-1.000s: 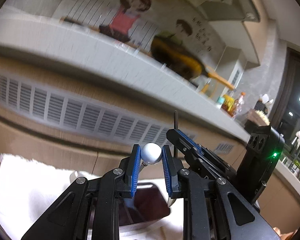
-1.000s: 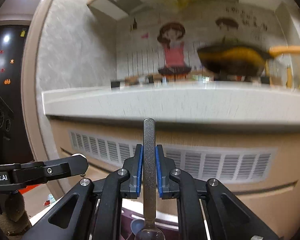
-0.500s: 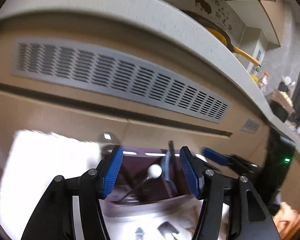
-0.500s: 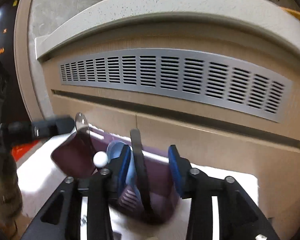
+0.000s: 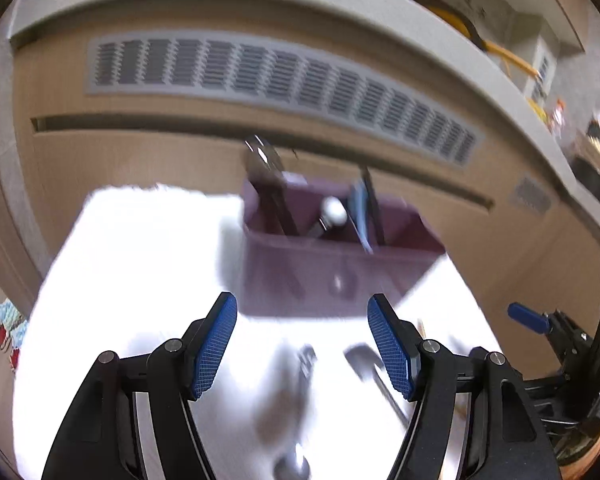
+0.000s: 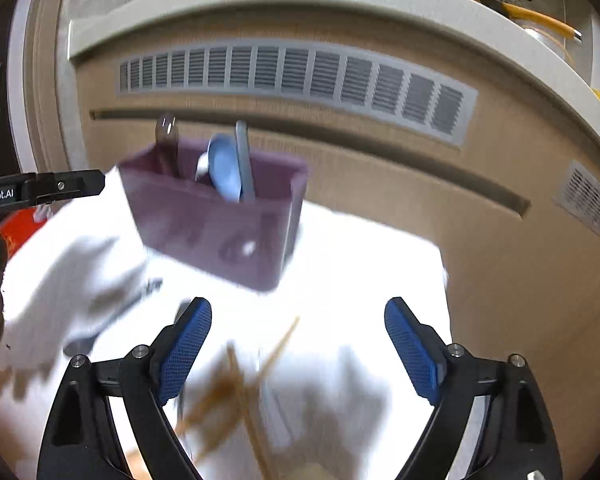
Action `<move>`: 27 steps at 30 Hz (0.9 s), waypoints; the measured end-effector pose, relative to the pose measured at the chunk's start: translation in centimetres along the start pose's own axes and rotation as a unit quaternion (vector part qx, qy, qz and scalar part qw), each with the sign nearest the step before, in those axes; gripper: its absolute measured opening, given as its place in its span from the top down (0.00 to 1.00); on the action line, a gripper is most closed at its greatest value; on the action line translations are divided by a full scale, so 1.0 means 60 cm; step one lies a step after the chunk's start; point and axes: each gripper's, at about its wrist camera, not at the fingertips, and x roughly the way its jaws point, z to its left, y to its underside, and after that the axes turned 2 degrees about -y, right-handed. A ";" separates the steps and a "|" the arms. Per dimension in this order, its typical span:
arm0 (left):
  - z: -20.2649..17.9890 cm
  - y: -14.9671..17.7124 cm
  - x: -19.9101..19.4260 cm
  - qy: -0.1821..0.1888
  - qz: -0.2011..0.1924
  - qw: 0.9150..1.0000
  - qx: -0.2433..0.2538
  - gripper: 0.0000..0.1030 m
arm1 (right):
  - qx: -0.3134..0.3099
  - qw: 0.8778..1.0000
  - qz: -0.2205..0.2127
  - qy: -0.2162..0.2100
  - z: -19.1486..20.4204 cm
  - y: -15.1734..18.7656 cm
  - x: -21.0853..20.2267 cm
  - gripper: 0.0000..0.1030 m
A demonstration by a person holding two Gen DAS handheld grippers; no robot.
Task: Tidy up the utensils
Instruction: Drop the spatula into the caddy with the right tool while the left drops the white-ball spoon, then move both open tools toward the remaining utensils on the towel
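The left hand-held gripper (image 5: 302, 344) is seen with its blue-padded jaws spread wide; they have just been opening, and nothing is pinched between them. The right hand-held gripper (image 6: 298, 350) is likewise spread, its jaws having just been opening, and nothing is gripped there either.

A translucent purple plastic utensil holder (image 5: 332, 276) is stood on a white cloth-covered worktop (image 5: 140, 264), close in front of a beige cabinet front fitted with a long grey slotted vent (image 5: 284, 84). Inside the holder, several utensils are leaned upright: a dark-handled metal spoon (image 5: 262, 160) at the left end, a thin tool topped with a white ball (image 5: 334, 210) in the middle, and a light blue plastic spoon (image 6: 222, 174) just beside a grey flat metal handle (image 6: 244, 156) towards the right.

On the white cloth in front of the holder, more utensils are left lying loose. Blurred metal cutlery (image 5: 364, 360) is seen below the left gripper, and brown wooden chopsticks (image 6: 236, 384), crossed over one another, are seen between the right gripper's fingers. Their exact shapes cannot be told through the blur.
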 end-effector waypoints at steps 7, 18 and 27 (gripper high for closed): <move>-0.087 0.057 0.038 0.047 0.094 0.994 0.035 0.34 | -0.004 0.999 0.020 0.034 0.013 0.073 -0.028 0.04; -0.154 0.075 0.129 -0.034 0.160 0.986 0.008 0.44 | 0.040 0.998 -0.005 0.044 0.000 0.138 -0.062 0.03; -0.174 0.088 0.171 -0.120 0.172 0.978 0.002 0.53 | 0.054 0.997 -0.051 0.037 -0.009 0.149 -0.092 0.04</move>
